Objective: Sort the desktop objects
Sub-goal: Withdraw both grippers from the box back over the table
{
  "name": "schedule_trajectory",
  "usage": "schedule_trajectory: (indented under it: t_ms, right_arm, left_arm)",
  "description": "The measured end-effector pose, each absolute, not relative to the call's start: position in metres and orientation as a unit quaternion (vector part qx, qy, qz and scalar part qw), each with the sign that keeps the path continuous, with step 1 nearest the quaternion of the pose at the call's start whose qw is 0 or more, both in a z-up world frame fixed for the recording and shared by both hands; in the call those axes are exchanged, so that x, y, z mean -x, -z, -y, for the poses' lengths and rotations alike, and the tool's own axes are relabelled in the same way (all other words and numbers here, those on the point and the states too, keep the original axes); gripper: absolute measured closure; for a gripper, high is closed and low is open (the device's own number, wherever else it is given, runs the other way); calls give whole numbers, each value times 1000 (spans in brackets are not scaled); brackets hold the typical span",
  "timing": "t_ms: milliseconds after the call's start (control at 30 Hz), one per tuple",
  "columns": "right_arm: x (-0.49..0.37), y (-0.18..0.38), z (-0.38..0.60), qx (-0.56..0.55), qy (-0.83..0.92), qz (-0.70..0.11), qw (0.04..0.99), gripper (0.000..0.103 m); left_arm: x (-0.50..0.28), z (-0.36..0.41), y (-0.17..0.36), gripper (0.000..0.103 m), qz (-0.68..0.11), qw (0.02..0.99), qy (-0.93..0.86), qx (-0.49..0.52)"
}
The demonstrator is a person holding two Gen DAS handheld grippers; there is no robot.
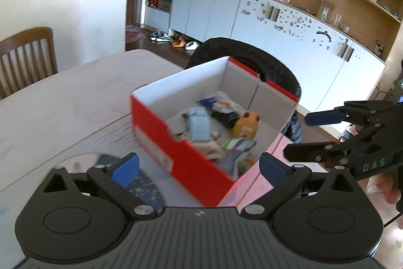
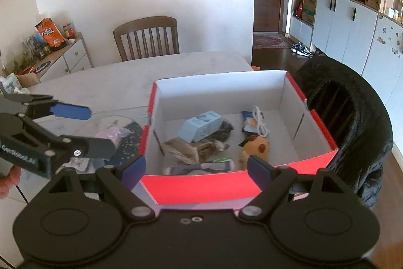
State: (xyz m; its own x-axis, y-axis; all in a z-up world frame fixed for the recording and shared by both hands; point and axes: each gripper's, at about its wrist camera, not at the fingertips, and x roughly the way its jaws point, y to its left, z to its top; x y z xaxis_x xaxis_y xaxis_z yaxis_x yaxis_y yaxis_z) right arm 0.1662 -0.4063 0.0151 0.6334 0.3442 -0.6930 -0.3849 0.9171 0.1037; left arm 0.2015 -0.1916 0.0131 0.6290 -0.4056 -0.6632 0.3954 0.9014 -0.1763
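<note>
Two open grippers at a full box

Both grippers hang with fingers spread wide and nothing between them. The left gripper (image 1: 199, 165) sits near the red box (image 1: 176, 155), the right gripper (image 2: 196, 168) at its near wall. Inside lie a pale blue carton (image 2: 201, 126), a tan plush toy (image 2: 254, 150) and a white cable (image 2: 260, 124). A dark blue patterned cloth (image 2: 128, 140) lies on the desk (image 2: 100, 82), left of the box
</note>
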Motion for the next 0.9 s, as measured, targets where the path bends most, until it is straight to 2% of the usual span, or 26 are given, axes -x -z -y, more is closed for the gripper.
schedule_trajectory:
  t_ms: [900]
  right_arm:
    - [-165,-5,290,21,-194,-384,903,16]
  left_arm:
    - [-168,74,12,0,-370,908,196,20]
